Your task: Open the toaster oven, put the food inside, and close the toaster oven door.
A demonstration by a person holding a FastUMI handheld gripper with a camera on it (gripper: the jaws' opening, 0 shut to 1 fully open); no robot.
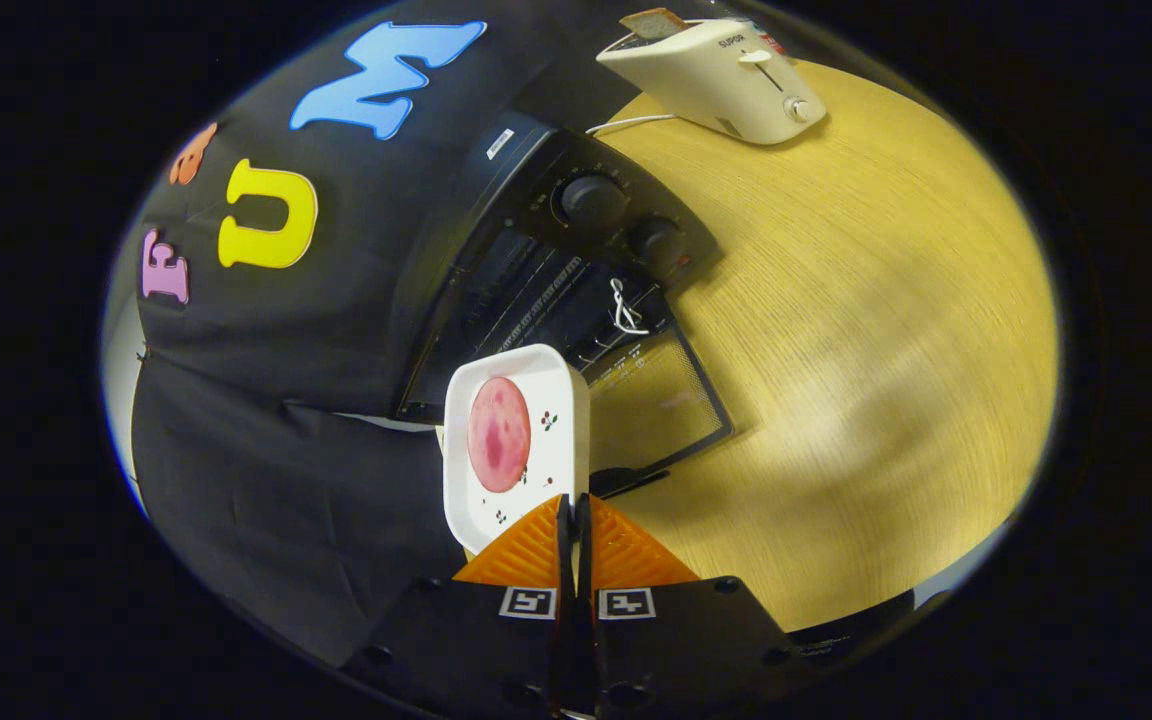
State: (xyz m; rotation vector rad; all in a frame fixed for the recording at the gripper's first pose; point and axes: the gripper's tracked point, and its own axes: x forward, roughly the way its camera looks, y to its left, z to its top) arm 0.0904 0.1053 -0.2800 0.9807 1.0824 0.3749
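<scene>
Step in hand, by my read: carrying food to toaster oven [576, 250], door [651, 400] already dropped open onto tabletop [886, 350].

Claw [574, 520]: orange fingers pressed nearly together, pinching near rim of white plate [516, 445]. Pink slice of food [498, 434] lies on plate, just ahead of fingers, before oven's open mouth.

Next move likely calls for level plate, straight push over door onto rack, then release.

Writing: white pop-up toaster [721, 75] beyond oven bears short brand word, too small to read surely. Oven dial markings unreadable.
</scene>
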